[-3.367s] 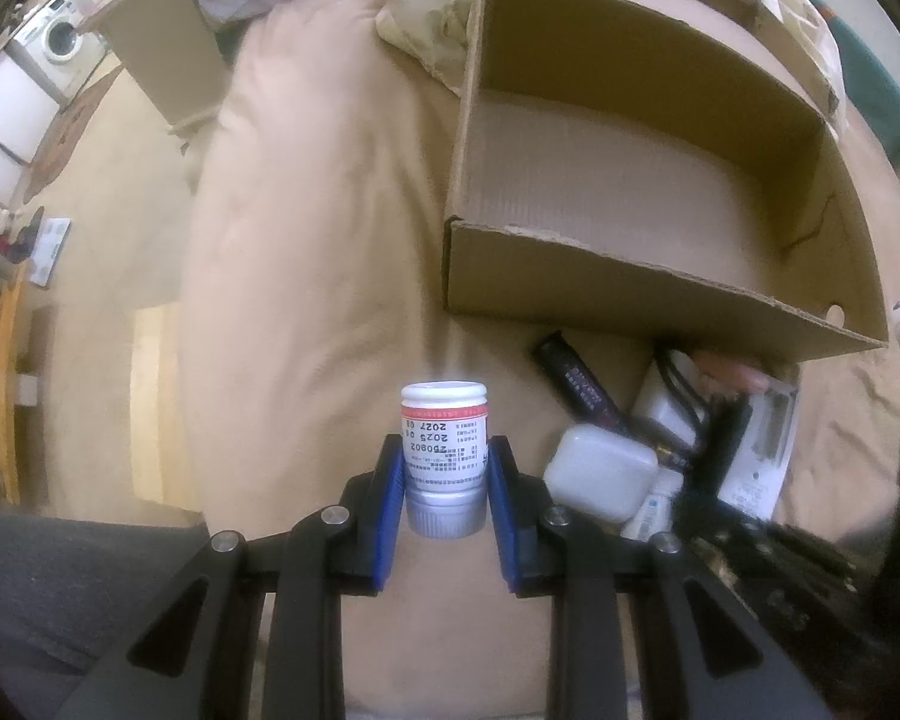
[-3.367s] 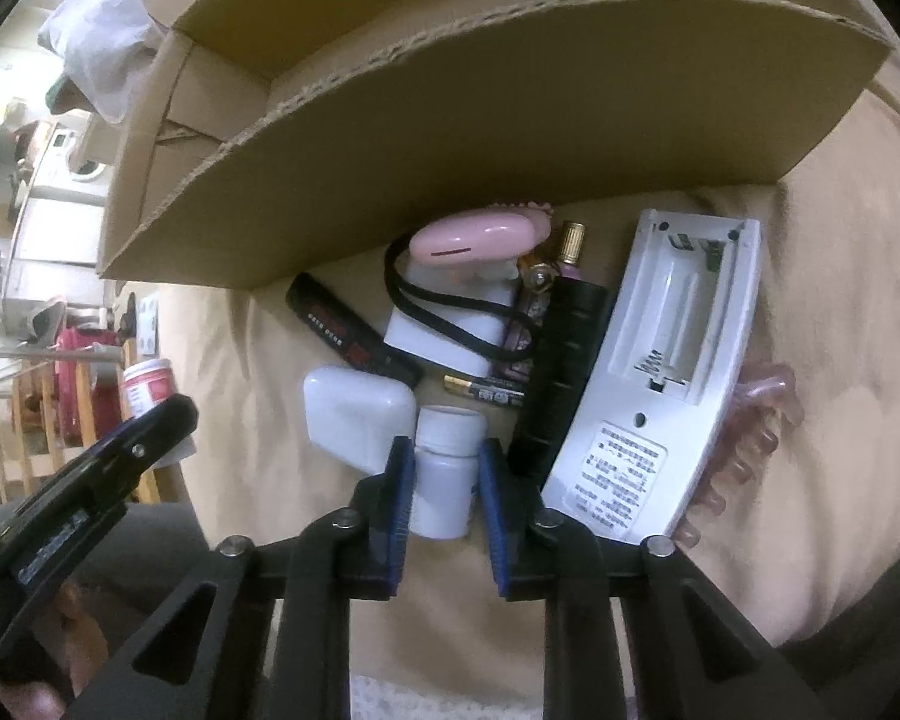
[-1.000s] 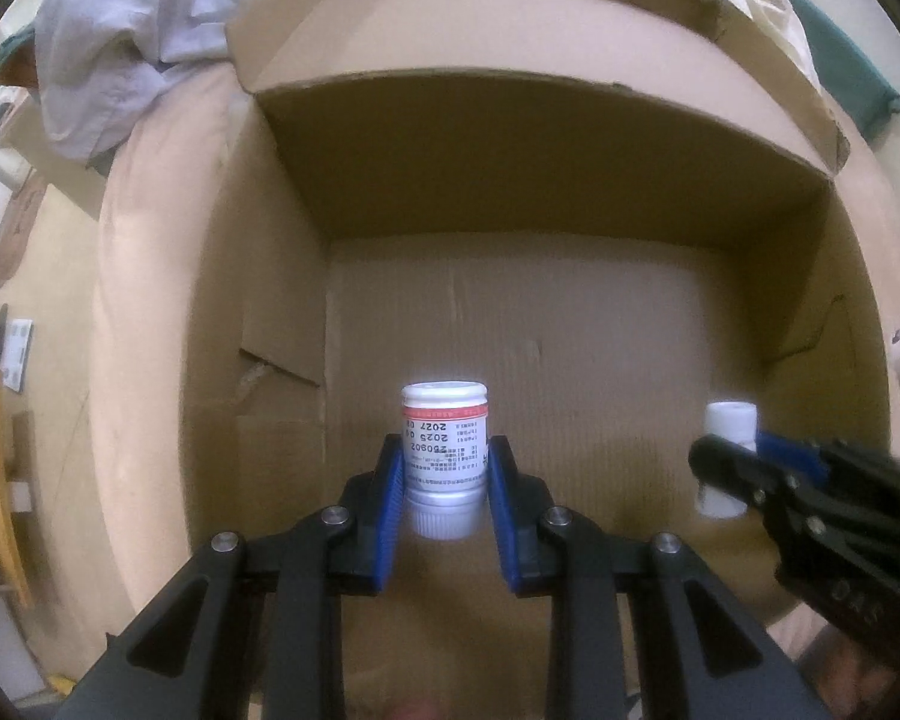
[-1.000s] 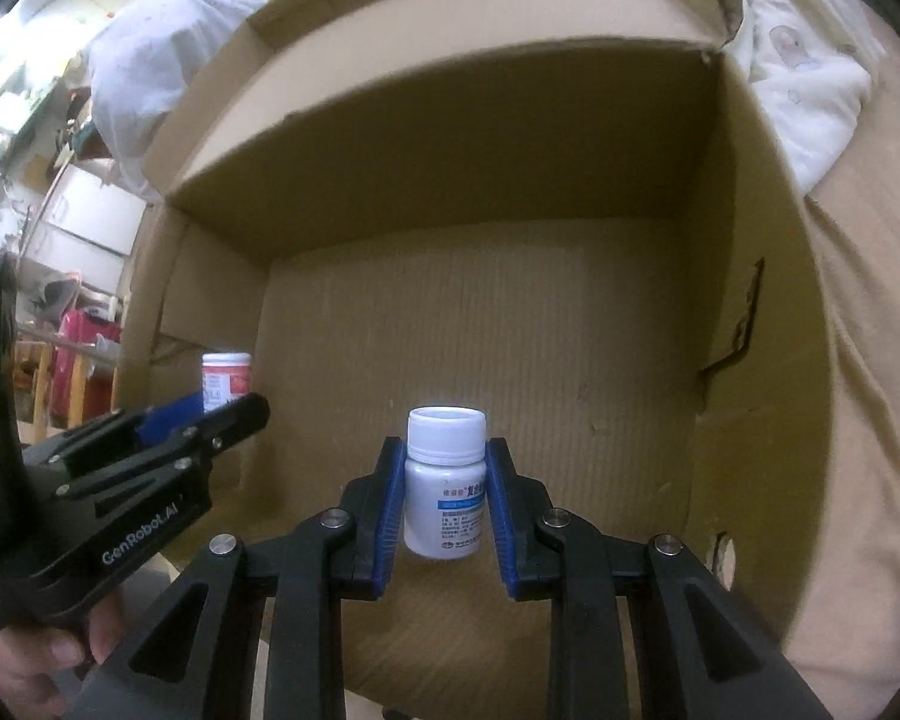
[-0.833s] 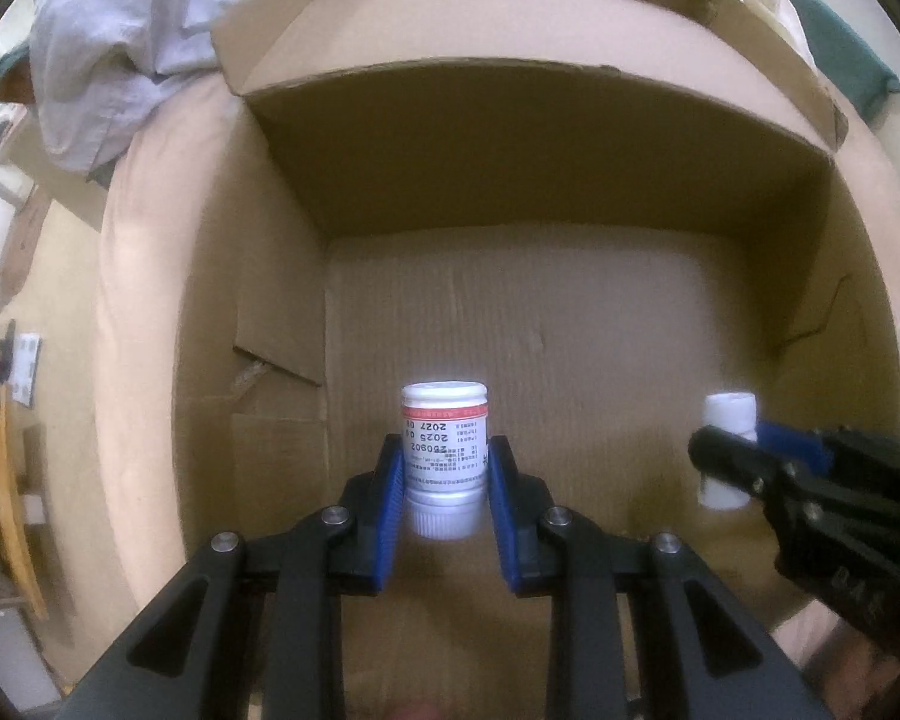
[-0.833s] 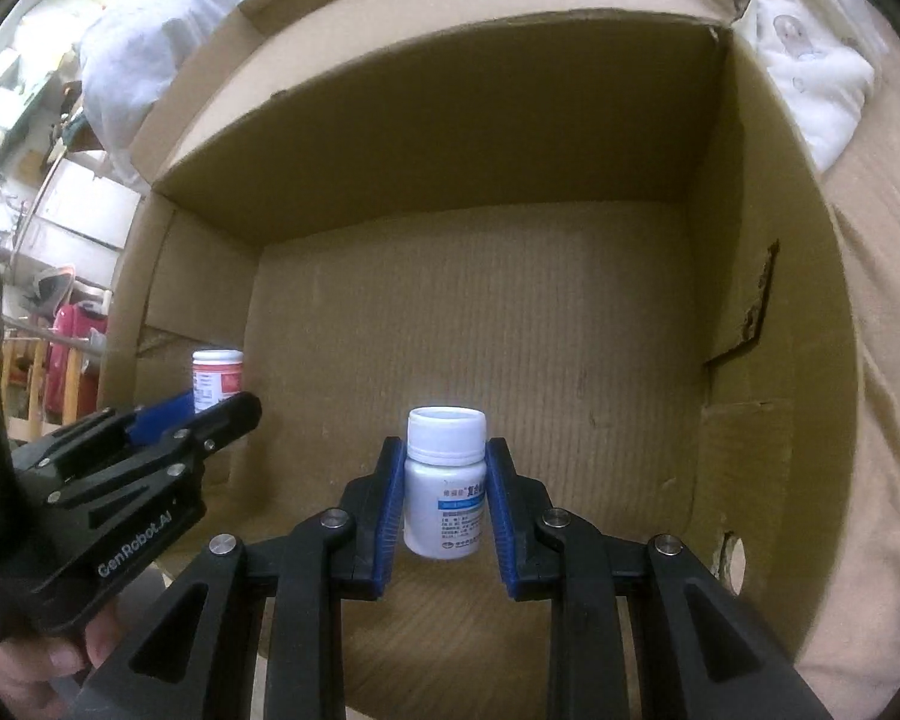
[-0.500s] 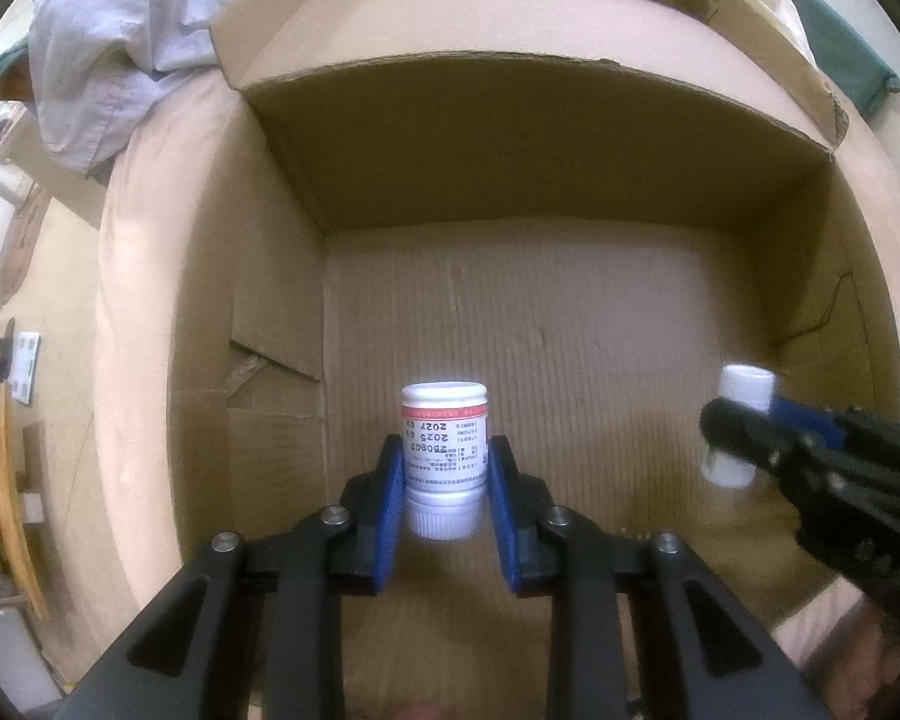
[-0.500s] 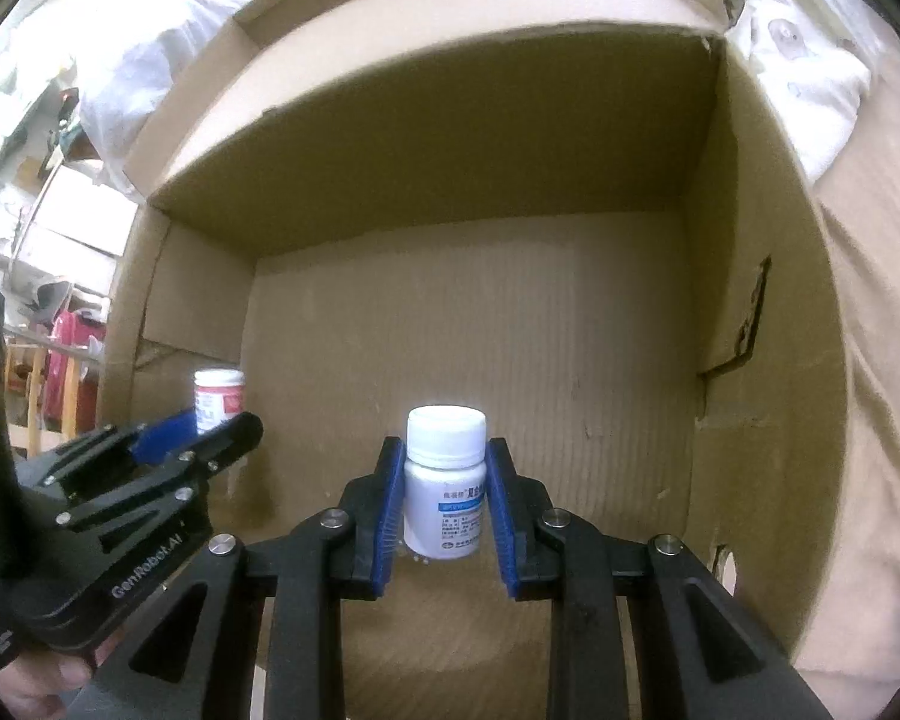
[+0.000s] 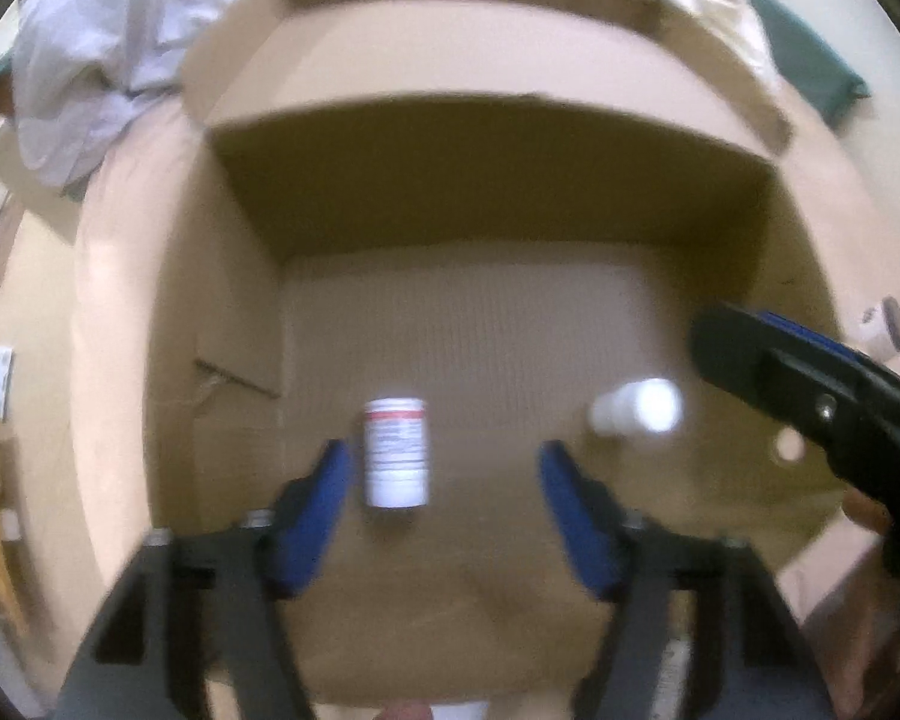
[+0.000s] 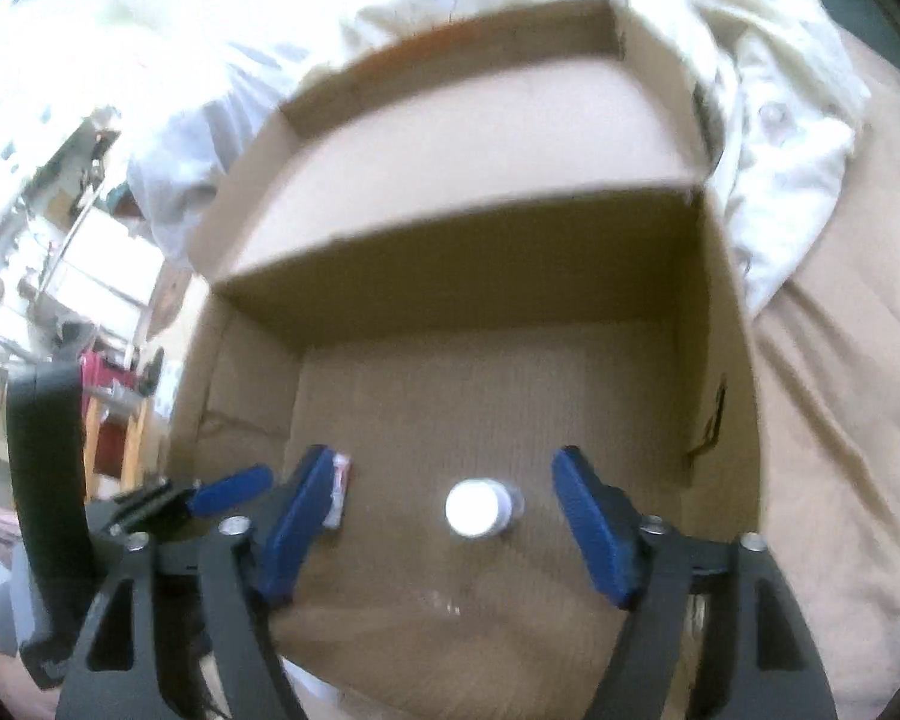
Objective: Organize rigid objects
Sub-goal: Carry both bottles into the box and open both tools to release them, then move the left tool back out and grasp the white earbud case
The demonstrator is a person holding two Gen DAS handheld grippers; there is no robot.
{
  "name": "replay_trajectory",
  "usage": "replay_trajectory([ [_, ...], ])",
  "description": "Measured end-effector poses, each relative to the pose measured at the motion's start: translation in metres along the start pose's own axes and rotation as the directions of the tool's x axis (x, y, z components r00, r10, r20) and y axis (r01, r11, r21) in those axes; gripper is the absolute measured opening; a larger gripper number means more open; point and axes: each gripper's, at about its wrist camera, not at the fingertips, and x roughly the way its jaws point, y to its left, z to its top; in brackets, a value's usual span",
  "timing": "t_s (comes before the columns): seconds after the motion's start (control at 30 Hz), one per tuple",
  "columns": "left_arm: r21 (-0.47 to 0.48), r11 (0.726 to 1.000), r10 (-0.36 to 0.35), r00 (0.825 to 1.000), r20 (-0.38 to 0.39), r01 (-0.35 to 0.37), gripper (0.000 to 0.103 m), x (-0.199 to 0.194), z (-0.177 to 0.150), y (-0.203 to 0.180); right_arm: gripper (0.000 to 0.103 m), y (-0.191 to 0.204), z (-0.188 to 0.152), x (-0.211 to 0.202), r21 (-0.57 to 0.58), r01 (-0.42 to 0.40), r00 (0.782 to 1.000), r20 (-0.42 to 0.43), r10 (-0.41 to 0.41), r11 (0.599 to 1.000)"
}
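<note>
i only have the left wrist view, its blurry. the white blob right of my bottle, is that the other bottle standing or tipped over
Observer: Standing. The right wrist view looks down on the white bottle's round cap, upright on the cardboard box floor.
Operator: is the right gripper off it
Observer: Yes. The right gripper's jaws are opening, with clear floor on both sides of the bottle between the blue pads.
Operator: and my bottle, can you see it from there
Observer: Only a sliver of the red-banded bottle shows, behind the right gripper's left-hand pad. The left gripper is opening too; neither pad touches the bottle.
</note>
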Motion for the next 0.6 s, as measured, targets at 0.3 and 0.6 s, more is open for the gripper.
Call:
replay_trajectory([
  [0.3,0.013,0.999,0.030,0.997,0.073,-0.031,0.094,-0.016,0.004,-0.007,0.103,-0.004,0.005,-0.020,0.011,-0.032,0.995,0.095,0.031,0.999],
  [0.6,-0.020,0.999,0.042,0.995,0.093,-0.040,0.094,-0.029,-0.001,-0.004,0.103,-0.004,0.006,-0.019,0.033,-0.026,0.996,0.087,0.023,0.999],
])
